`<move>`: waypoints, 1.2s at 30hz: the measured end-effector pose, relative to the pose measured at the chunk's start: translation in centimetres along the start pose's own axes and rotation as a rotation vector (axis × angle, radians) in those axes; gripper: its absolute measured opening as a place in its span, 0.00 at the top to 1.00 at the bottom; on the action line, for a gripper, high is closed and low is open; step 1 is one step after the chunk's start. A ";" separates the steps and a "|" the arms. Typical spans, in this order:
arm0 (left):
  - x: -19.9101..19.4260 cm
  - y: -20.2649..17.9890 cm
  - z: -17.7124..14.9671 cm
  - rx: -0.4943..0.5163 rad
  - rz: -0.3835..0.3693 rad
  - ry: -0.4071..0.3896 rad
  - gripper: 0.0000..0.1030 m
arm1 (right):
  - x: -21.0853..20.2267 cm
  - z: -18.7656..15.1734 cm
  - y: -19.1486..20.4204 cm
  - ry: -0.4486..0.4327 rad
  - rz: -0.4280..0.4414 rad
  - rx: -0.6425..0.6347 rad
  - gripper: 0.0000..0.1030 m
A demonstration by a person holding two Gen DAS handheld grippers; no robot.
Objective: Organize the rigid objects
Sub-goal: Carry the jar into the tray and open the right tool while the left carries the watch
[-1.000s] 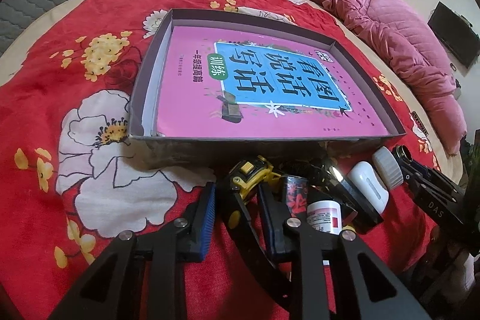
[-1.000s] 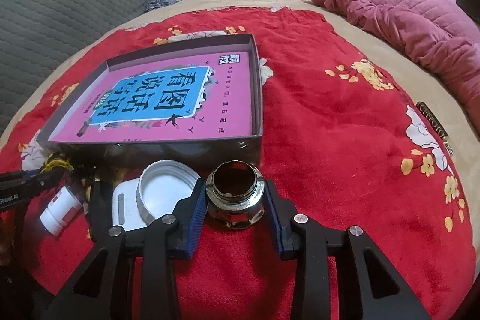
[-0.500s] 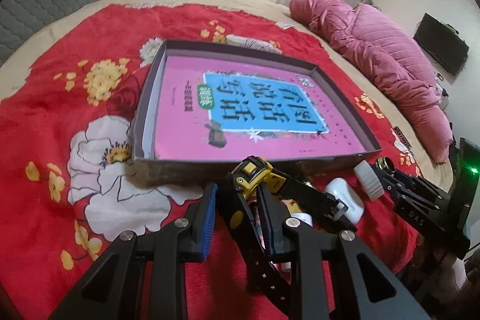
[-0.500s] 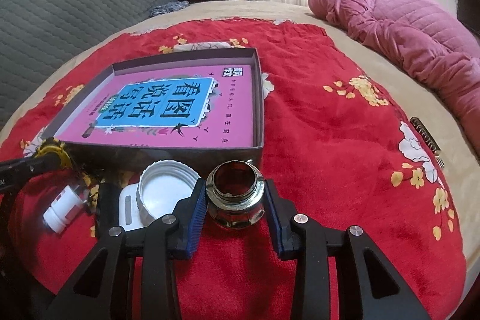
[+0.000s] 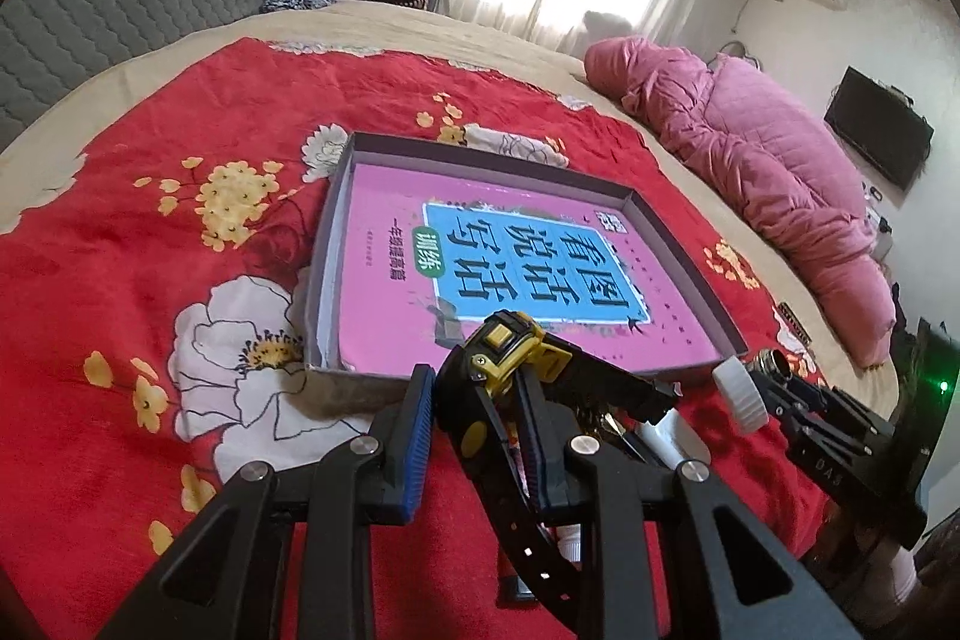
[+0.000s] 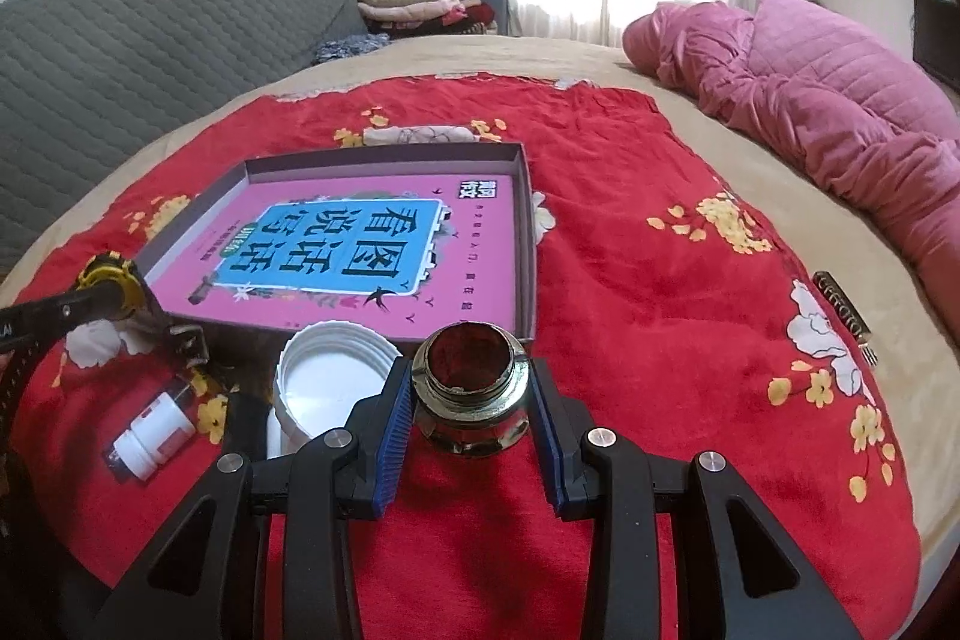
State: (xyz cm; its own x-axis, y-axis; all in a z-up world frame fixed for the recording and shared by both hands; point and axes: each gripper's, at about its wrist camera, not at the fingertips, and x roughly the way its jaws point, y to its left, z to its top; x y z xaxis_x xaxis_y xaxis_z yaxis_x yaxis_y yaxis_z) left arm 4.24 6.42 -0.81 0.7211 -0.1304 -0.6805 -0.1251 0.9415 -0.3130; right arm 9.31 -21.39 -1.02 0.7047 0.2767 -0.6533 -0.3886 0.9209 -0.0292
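Only the left wrist view shows the black wall-mounted screen [image 5: 879, 147] at far right; only the right wrist view shows the small white-capped bottle [image 6: 153, 433] lying on the red flowered blanket [image 6: 660, 316]. The left gripper [image 5: 477, 427] clamps a black-and-yellow wristwatch [image 5: 504, 370] narrowly between its blue pads, the strap's long axis running down toward the camera, the face up over the shallow grey cardboard tray's [image 5: 324, 244] near wall. The right gripper [image 6: 471, 409] pinches an upright chrome threaded pipe fitting [image 6: 471, 394], opening upward, just before the tray's near corner, a white plastic lid [image 6: 330, 382] to its left.
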 end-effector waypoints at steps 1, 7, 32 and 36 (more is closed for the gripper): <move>0.0 0.1 0.1 -0.003 -0.002 -0.003 0.74 | 0.0 0.0 0.0 -0.001 0.001 0.000 0.63; 0.0 0.3 0.2 -0.012 -0.006 -0.003 0.74 | 1.0 -0.5 0.2 0.046 -0.021 -0.031 0.63; -0.5 0.8 0.7 -0.046 -0.008 -0.047 0.74 | -0.8 0.7 -0.5 -0.056 -0.037 -0.001 0.63; -0.8 0.7 1.0 -0.024 0.009 -0.075 0.74 | -1.4 1.2 -0.1 -0.086 -0.045 -0.011 0.63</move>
State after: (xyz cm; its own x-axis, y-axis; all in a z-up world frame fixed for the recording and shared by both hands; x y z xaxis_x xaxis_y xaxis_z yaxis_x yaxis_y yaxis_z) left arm 4.29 7.46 0.21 0.7687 -0.0979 -0.6321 -0.1471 0.9347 -0.3236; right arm 9.09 -21.57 0.84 0.7696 0.2581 -0.5841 -0.3615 0.9301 -0.0653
